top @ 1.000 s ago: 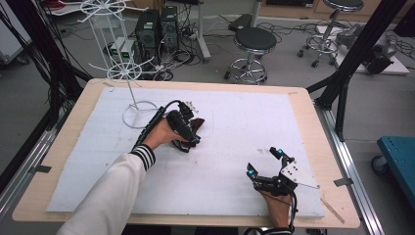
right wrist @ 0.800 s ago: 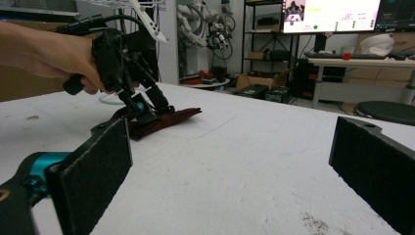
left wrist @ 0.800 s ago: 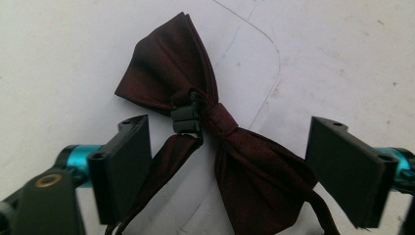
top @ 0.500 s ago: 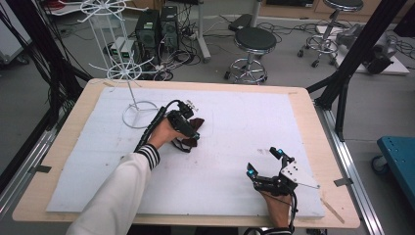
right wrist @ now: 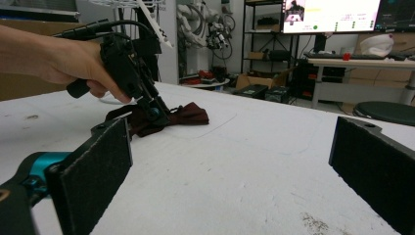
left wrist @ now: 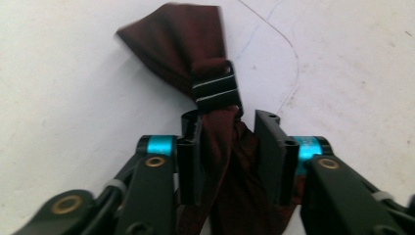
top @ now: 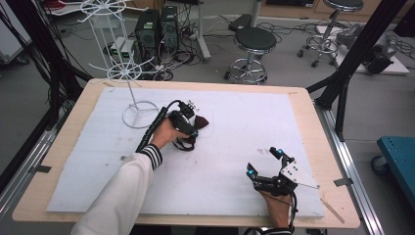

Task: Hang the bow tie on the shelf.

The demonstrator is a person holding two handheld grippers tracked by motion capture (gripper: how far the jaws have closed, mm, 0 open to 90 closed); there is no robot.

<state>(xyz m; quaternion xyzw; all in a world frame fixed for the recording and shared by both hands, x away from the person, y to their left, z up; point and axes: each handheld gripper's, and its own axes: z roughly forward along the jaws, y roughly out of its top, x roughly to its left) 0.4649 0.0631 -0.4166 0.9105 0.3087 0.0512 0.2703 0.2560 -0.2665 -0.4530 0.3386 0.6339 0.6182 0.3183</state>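
Note:
A dark red bow tie (top: pixel 201 121) lies on the white foam mat (top: pixel 244 117), left of the middle. My left gripper (top: pixel 190 127) is down on it, held by a hand in a striped cuff. In the left gripper view the jaws squeeze the bunched fabric (left wrist: pixel 195 44) from both sides, just below its black clip (left wrist: pixel 215 90). My right gripper (top: pixel 263 161) rests near the front right of the mat, open and holding nothing. The right gripper view looks between its wide-apart pads (right wrist: pixel 98 161) across the mat to the bow tie (right wrist: pixel 191 113) and the left gripper (right wrist: pixel 154 111).
A white wire stand (top: pixel 128 73) rises at the back left of the mat, its ring base (top: pixel 139 116) just left of my left hand. The wooden table rim (top: pixel 313 117) frames the mat. Stools and computer cases stand on the floor beyond.
The left hand and its gripper have edged slightly over the bow tie. The right gripper has stayed where it was.

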